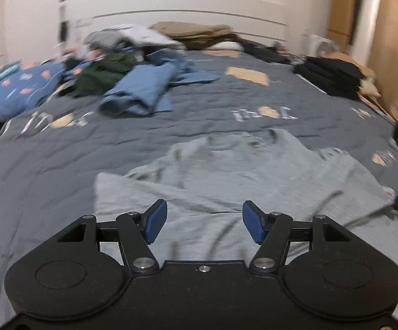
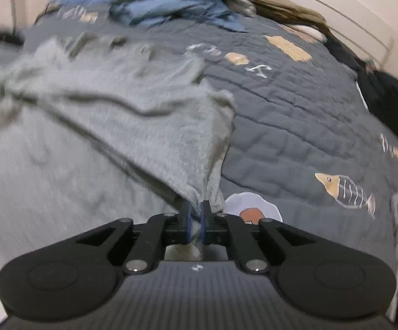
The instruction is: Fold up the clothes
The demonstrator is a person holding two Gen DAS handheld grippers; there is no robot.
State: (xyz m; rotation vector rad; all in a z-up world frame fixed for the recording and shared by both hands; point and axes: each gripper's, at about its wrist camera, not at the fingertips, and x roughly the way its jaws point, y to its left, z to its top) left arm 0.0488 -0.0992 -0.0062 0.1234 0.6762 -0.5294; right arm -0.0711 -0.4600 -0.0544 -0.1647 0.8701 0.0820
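Item: grey shirt (image 1: 226, 170), knit, lying spread and rumpled on the bed (image 1: 61, 165), ahead of and under both sets of jaws.
Right gripper (image 2: 195, 214): jaws are clenching a corner of the shirt; cloth is lifting from there in a taut ridge.
Left gripper (image 1: 204, 221): jaws are standing released over the near hem, nothing between them.
Handling, judged: light, soft, limp, sagging between holds, not fragile.
Hold points: corners and hem edges, pinching both layers.
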